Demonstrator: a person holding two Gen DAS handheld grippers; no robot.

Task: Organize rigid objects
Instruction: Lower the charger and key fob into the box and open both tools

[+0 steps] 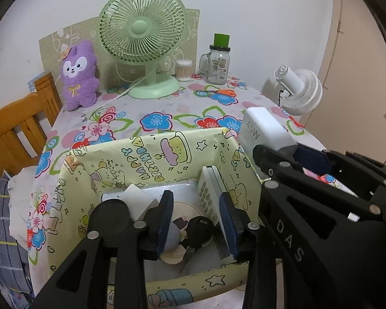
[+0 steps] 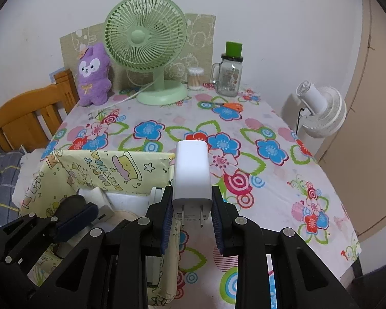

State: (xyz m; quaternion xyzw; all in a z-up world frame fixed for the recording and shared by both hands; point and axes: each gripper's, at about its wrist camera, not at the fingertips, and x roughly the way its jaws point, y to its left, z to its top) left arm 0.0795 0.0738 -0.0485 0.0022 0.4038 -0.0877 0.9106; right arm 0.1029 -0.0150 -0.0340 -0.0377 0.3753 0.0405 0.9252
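A yellow cartoon-print box (image 1: 151, 159) sits on the flowered table near its front left; it also shows in the right wrist view (image 2: 108, 167). Inside lie a black car key (image 1: 199, 231), a white calculator (image 1: 209, 195) leaning on the right wall, and white flat items (image 1: 139, 200). My left gripper (image 1: 196, 224) is open inside the box, its jaws either side of the key. My right gripper (image 2: 191, 213) is shut on a white 45W charger (image 2: 191, 172), prongs toward the camera, held above the box's right wall; the charger also shows in the left wrist view (image 1: 262, 131).
At the back stand a green fan (image 2: 145, 41), a purple plush (image 2: 94, 74), a cotton-swab tub (image 2: 195, 78) and a glass jar with a green lid (image 2: 229, 74). Orange scissors (image 2: 230, 106) lie near them. A white fan (image 2: 321, 110) stands right; a wooden chair (image 2: 31, 118) left.
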